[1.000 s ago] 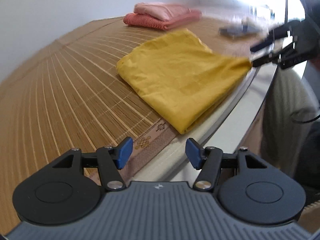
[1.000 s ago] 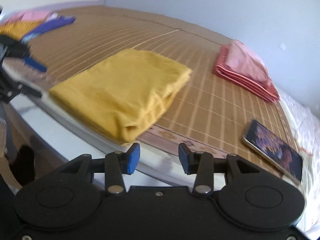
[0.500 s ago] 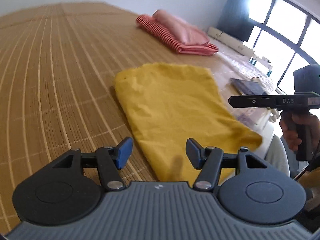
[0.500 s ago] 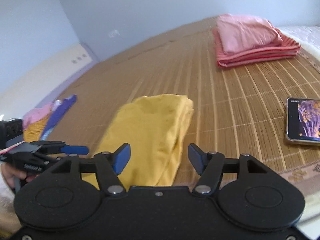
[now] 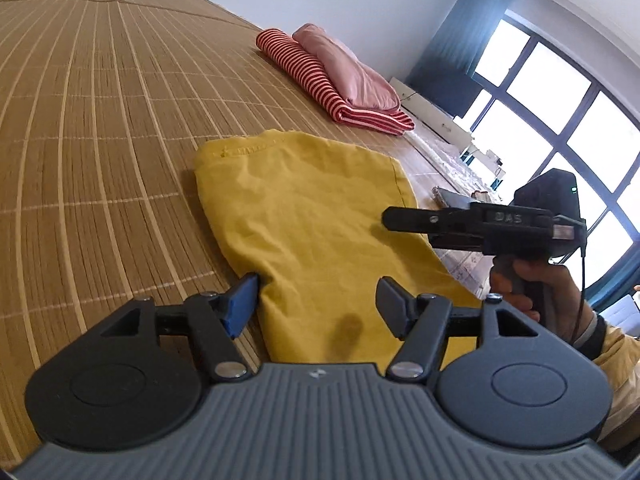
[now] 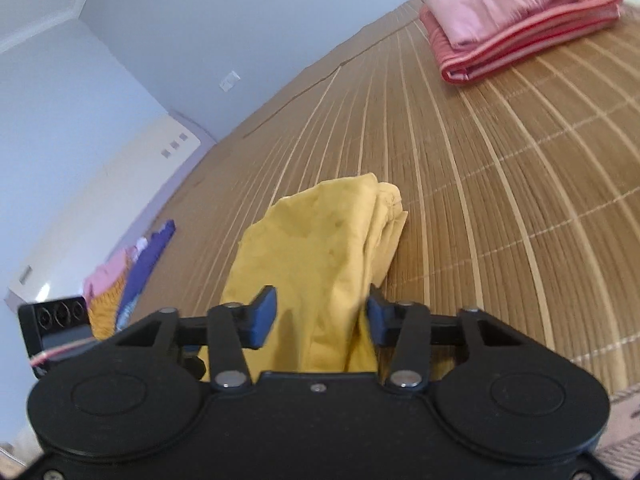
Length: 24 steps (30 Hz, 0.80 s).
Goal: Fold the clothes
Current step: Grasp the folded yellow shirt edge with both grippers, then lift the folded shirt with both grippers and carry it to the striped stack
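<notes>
A folded yellow garment (image 5: 312,216) lies on the bamboo mat (image 5: 100,140). My left gripper (image 5: 316,304) hovers at its near end, open and still opening, with the cloth under the gap and no pad pressing it. My right gripper (image 5: 386,216) reaches in from the right, low over the garment's right edge, held by a person's hand (image 5: 532,284). In the right wrist view the yellow garment (image 6: 332,240) fills the gap of my right gripper (image 6: 320,314). Its jaws are closing and the right pad sits at the stacked fold edges, without a visible pinch.
A red striped and pink folded stack (image 5: 344,80) (image 6: 516,20) rests farther back on the mat. A phone (image 5: 452,200) lies near the mat's right edge. Loose purple, pink and yellow clothes (image 6: 128,272) sit at the far left. Windows stand beyond the right side.
Both grippers rolled level and closed in on the yellow garment from its near end and right side. The right jaws widened, then narrowed around the cloth. The left jaws spread slightly.
</notes>
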Available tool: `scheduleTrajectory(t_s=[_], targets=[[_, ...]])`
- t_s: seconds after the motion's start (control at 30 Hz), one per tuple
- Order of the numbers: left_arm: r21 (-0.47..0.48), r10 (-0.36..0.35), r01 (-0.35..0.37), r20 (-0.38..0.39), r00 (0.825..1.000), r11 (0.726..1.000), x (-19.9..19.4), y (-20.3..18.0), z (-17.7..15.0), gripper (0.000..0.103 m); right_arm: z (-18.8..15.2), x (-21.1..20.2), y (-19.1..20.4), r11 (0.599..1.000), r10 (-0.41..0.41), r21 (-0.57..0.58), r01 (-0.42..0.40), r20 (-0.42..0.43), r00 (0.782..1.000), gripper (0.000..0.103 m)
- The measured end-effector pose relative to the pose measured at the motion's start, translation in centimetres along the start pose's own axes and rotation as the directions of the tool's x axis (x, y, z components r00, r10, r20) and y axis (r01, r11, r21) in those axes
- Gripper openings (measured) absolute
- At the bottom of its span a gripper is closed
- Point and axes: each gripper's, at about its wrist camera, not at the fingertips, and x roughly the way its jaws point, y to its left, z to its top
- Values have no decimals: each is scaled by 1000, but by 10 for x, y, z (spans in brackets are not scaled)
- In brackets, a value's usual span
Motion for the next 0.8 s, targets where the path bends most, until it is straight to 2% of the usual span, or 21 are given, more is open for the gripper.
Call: scheduleTrajectory(t_s=[0.03,0.1,0.27,0.37,0.53,0.8], targets=[[-2,-5,5,3,1000,1000,0,0,-1,69,0,2,-2,1000,0,9,0,-1,1000,32],[-12,-3,3,10,1000,1000,0,-1,-2,63,0,5,-4,1000,3,19,-3,-3,1000,28],[-47,14,-13,25,1000,999,0,4,-5,36,-1,11,0,1000,12,4,-12,-7,1000,26],[-65,40,-37,33,999,997,-3,5,-7,18,-4,14,0,1000,11,8,-11,0,1000,18],[-48,52,-50,29,998,998,-8,-4,-12,13,-13,13,9,1000,-8,-26,9,26,1000,15],[48,81,-83,39,996,995,-15,-31,-4,12,-21,-1,20,1000,25,-15,-24,34,999,14]])
